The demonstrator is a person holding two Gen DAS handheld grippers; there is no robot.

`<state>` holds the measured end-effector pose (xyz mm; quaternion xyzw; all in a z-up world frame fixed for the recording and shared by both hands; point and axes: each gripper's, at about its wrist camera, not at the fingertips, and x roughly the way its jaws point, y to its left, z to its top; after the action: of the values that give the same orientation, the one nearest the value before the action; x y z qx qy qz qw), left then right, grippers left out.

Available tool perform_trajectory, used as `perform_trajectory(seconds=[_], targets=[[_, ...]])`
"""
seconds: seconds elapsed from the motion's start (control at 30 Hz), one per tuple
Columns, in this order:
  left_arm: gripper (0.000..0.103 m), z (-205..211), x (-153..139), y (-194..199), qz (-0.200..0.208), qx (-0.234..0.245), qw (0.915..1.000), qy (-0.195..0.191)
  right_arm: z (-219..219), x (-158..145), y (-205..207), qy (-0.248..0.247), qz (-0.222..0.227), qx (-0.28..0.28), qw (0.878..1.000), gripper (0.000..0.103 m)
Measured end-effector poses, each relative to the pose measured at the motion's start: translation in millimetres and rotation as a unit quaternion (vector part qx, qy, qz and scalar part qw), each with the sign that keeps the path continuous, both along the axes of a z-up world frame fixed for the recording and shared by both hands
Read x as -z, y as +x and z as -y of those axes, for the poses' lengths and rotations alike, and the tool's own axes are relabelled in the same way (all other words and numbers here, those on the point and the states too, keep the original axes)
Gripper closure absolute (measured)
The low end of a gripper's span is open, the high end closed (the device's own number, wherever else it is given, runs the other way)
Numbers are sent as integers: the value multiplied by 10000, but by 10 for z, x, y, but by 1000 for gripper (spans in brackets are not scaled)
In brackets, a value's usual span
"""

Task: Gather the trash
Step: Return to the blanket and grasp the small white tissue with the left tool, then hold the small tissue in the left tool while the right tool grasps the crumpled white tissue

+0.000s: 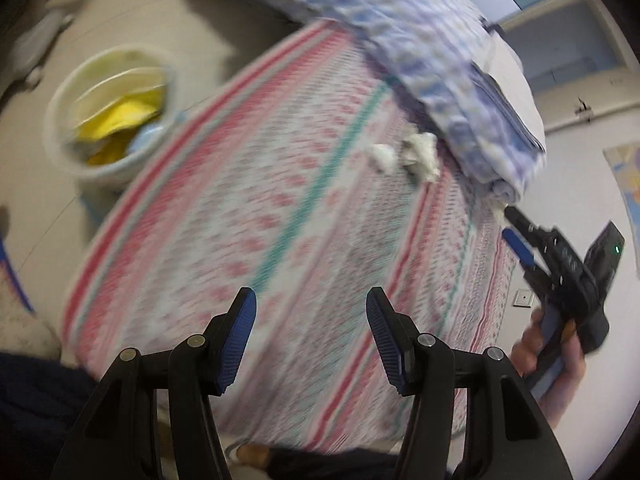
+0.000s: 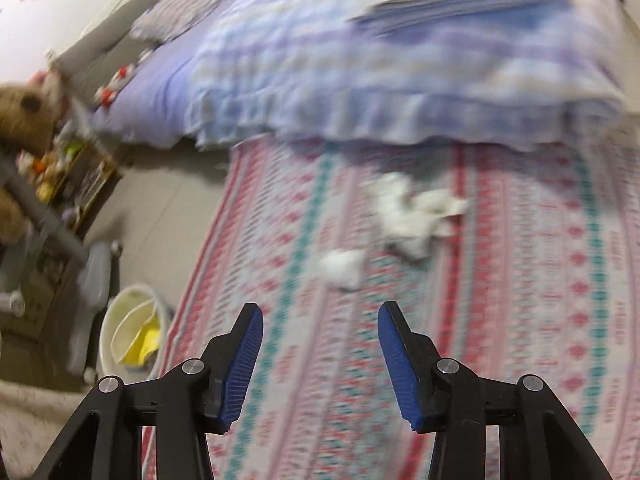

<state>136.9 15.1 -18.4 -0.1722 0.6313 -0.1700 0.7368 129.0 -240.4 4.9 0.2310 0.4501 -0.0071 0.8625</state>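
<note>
White crumpled tissue is seen lying on the bed, on the patterned sheet [image 2: 500,280] with its pink and teal stripes. Two pieces are made out: a larger wad [image 2: 416,216] and a smaller wad [image 2: 342,266] just beside it, apart from each other by a narrow strip of sheet. Both are found close under the edge of the folded blue checked quilt [image 2: 400,76]; whether the larger one touches the quilt cannot be told, as both views are smeared by blur.

The right gripper [image 2: 320,364] is held wide apart over the sheet, nothing between its blue pads, the wads lying ahead of it. The left gripper [image 1: 311,346] is likewise spread wide and carries nothing. In the left wrist view the wads [image 1: 404,156] are seen further up the bed, and the right gripper [image 1: 516,232] is caught at the edge of the picture, gripped in a hand [image 1: 556,364].

On the floor beside the bed a pale round bin [image 1: 64,152] is seen, with yellow and light blue material inside. A brown teddy bear [image 2: 24,116] is glimpsed at the far left of the right wrist view.
</note>
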Motion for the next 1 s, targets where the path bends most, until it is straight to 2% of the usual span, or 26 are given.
perform_trajectory(seconds=[0.1, 0.17, 0.3, 0.37, 0.47, 0.5, 0.53, 0.57, 0.67, 0.8, 1.0], targets=[[43, 475, 64, 242, 71, 4, 9998, 164, 324, -5, -70, 25, -9, 249, 9997, 50], [43, 807, 149, 481, 256, 89, 9992, 284, 475, -8, -133, 10, -15, 384, 9993, 50], [43, 1349, 587, 1054, 458, 227, 9962, 700, 661, 16, -264, -174, -62, 548, 9983, 50], [43, 1474, 767, 1215, 436, 219, 9964, 687, 730, 27, -301, -467, -121, 612, 9970, 44], [44, 1607, 982, 1400, 453, 341, 9969, 549, 803, 95, -306, -685, -250, 679, 9950, 43], [50, 1622, 937, 1409, 796, 328, 9949, 531, 818, 119, -294, -667, -279, 663, 9952, 43], [76, 1649, 908, 1418, 984, 463, 9926, 538, 837, 137, -276, -656, -285, 648, 9953, 43], [85, 1669, 907, 1424, 1027, 623, 9911, 567, 846, 149, -249, -665, -284, 643, 9953, 43], [85, 1584, 903, 1427, 964, 776, 9913, 450, 859, 194, -131, -682, -265, 634, 9953, 39], [86, 1228, 789, 1376, 805, 881, 9921, 391, 850, 371, 113, -547, -220, 563, 9967, 39], [86, 450, 360, 1228, 865, 800, 9920, 449, 787, 728, 526, 6, -199, 548, 9983, 39]])
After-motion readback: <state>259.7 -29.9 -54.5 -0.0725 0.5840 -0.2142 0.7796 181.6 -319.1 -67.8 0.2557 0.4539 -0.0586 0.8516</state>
